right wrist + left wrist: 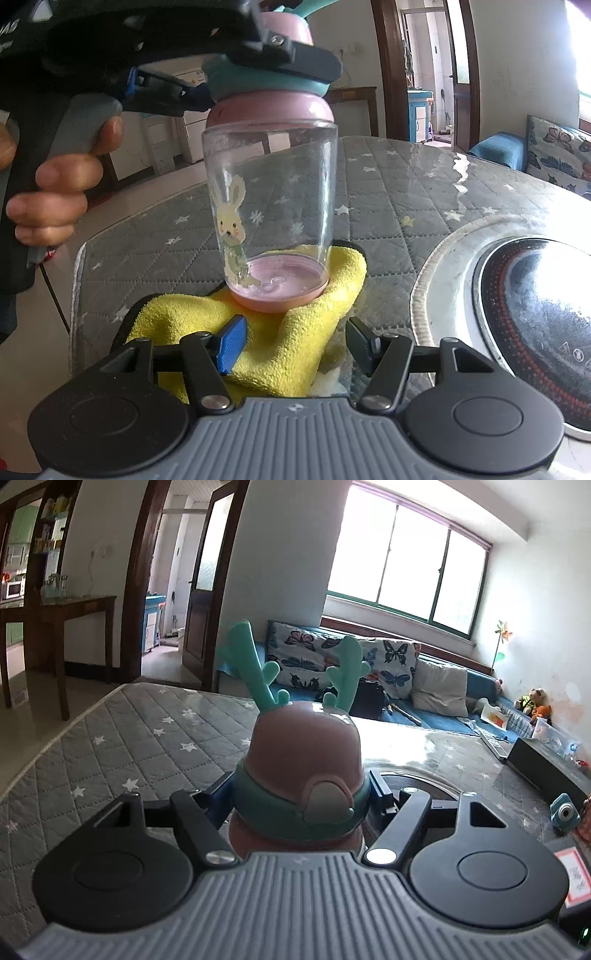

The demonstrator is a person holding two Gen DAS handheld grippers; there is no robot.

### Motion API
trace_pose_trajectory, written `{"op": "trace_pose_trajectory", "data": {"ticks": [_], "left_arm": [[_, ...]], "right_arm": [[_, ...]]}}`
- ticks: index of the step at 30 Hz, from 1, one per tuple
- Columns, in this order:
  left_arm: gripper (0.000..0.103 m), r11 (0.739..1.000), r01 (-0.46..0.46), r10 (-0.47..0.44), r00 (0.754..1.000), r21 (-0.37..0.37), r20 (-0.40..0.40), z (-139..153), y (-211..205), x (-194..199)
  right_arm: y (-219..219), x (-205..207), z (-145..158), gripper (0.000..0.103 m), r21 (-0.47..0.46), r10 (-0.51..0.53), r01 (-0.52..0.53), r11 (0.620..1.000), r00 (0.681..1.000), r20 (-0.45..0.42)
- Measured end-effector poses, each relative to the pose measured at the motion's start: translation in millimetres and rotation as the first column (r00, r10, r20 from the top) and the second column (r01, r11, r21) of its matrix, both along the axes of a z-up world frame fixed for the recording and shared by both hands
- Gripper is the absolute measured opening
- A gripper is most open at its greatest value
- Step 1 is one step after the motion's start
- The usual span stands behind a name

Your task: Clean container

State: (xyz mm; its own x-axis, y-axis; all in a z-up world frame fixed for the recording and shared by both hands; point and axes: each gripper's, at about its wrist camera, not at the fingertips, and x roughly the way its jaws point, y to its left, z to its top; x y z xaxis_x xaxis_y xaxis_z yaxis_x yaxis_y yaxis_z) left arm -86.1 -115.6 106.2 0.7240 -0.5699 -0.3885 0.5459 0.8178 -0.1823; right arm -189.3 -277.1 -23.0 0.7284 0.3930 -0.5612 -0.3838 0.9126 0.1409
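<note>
Container: clear plastic child's drinking bottle [271, 206] with a pink base, a printed cream rabbit and small snowflakes on its wall; it stands upright, base touching the cloth.
Lid: pink domed cap [304, 753] with a teal collar and two teal antler-shaped horns [255, 664], seated on the bottle.
Left claw: black two-finger claw [301, 797] closed on the teal collar of the lid, one finger on each side; seen in the right wrist view crossing above the bottle from the left.
Left hand: a person's hand [62, 184] wrapped round the grey handle of the left tool, at the left edge of the right wrist view.
Right claw: black two-finger claw [295, 343] with a blue pad on one finger, jaws apart; the cloth lies between the fingers, and whether the pads press on it I cannot tell.
Cloth: yellow terry cleaning cloth [280, 347], bunched under and in front of the bottle's base.
Desk: surface covered with a grey quilted mat with white stars [388, 192] under a clear glossy sheet.
Cooker: round black glass hob with a red dotted ring and a silver rim [532, 317], set in the desk, to the right of the bottle and apart from it.
Background: blue sofa with butterfly-print cushions [314, 657] beneath a wide window.
</note>
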Motion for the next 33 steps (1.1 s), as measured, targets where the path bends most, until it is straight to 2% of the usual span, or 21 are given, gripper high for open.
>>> {"op": "trace_pose_trajectory", "data": {"ticks": [3, 6, 10, 16, 20, 23, 30, 33], "left_arm": [[0.073, 1.000, 0.005, -0.005, 1.000, -0.002, 0.003, -0.8, 4.6, -3.2], [0.073, 1.000, 0.002, -0.002, 1.000, -0.013, -0.003, -0.8, 9.6, -4.6], [0.073, 1.000, 0.000, 0.000, 1.000, -0.018, -0.009, 0.0, 12.4, -4.8], [0.073, 1.000, -0.001, 0.000, 1.000, -0.017, -0.011, 0.3, 15.2, -7.9], [0.073, 1.000, 0.002, -0.002, 1.000, -0.018, -0.014, 0.7, 17.5, -9.1], [0.073, 1.000, 0.001, -0.001, 1.000, -0.024, -0.022, 1.0, 20.0, -7.4], [0.074, 0.999, -0.024, 0.024, 0.999, -0.021, -0.022, 2.8, 19.0, -5.2], [0.087, 0.999, -0.035, 0.035, 0.999, -0.018, -0.006, 3.8, 14.4, -5.8]], "right_arm": [[-2.7, -2.1, 6.2, 0.063, 0.017, -0.001, 0.001, 1.000, 1.000, 0.011], [-3.0, -5.9, 19.0, 0.070, 0.046, 0.006, -0.008, 0.999, 0.998, 0.057], [4.3, -6.5, 36.0, 0.087, 0.049, 0.025, -0.032, 0.998, 0.990, 0.137], [23.8, 10.9, 53.1, 0.092, 0.023, 0.058, -0.065, 0.998, 0.975, 0.215], [30.4, 25.9, 52.3, 0.092, 0.026, 0.072, -0.080, 0.996, 0.972, 0.225], [34.4, 29.6, 50.0, 0.084, 0.023, 0.070, -0.077, 0.997, 0.972, 0.224], [40.5, 28.6, 46.3, 0.084, 0.014, 0.053, -0.058, 0.998, 0.969, 0.240], [42.3, 26.1, 45.9, 0.084, 0.011, 0.049, -0.053, 0.999, 0.968, 0.245]]}}
